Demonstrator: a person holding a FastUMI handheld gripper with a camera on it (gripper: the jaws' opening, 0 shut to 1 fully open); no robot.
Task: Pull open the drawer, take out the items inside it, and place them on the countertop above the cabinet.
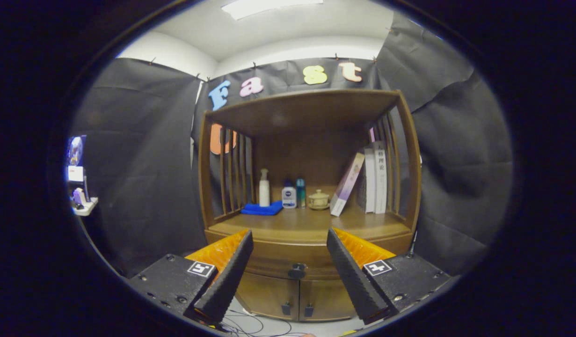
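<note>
While we hold the gripper [290, 238] out in front of the cabinet [306, 196], its two fingers stand wide apart with nothing between them. Beyond and between the fingers we see the drawer [290, 260], a curved brown wooden front with a dark round knob [296, 270] at its middle; it sits closed, just under the countertop [311, 227]. Below it are two small doors [295, 295] with dark handles. On the countertop, at the far left, a white pump bottle [264, 188] stands on a folded blue cloth [262, 209]. Just right of it are a small white-and-blue bottle [288, 196], a teal bottle [301, 192] and a lidded cup [318, 199]. Books [369, 180] stand at the far right, one leaning against the others.
</note>
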